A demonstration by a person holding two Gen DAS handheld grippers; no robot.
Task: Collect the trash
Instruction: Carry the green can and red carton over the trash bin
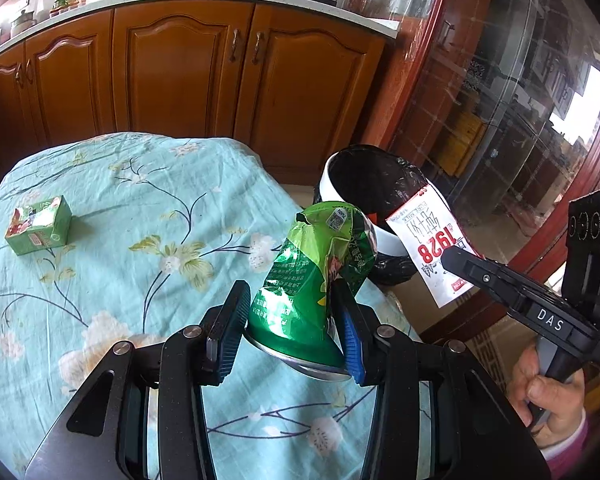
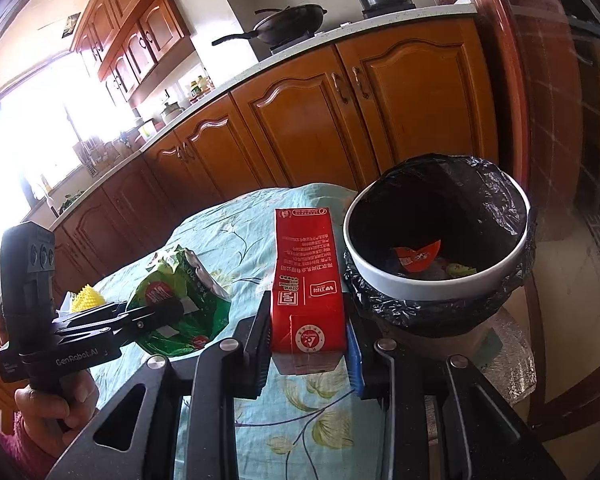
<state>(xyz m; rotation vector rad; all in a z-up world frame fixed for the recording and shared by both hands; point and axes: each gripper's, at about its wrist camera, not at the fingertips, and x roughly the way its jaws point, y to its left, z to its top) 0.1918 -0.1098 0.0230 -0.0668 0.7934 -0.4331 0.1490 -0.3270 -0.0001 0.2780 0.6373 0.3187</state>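
**Two pieces of trash held beside the lined bin**

- Small green carton (image 1: 39,226): lies on the floral tablecloth (image 1: 140,208), at nine o'clock in the left wrist view, well apart from both tools.
- Yellow spiky item (image 2: 85,297): on the table at nine o'clock in the right wrist view; what it is cannot be told.
- Left gripper (image 1: 292,320): pads pinching a crumpled green snack bag (image 1: 320,268), held above the table edge; a hand (image 2: 60,400) grips its handle.
- Right gripper (image 2: 308,344): jaws pressed on a red milk carton (image 2: 306,280), upright between them, its white face showing in the left wrist view; a hand (image 1: 548,396) grips the handle.
- Trash bin (image 2: 440,284): white rim, black liner (image 2: 412,312), at two o'clock from the red carton, just beside the table. Orange and green scraps lie inside.
- Wooden cabinets (image 1: 188,68): twelve o'clock, behind the table.
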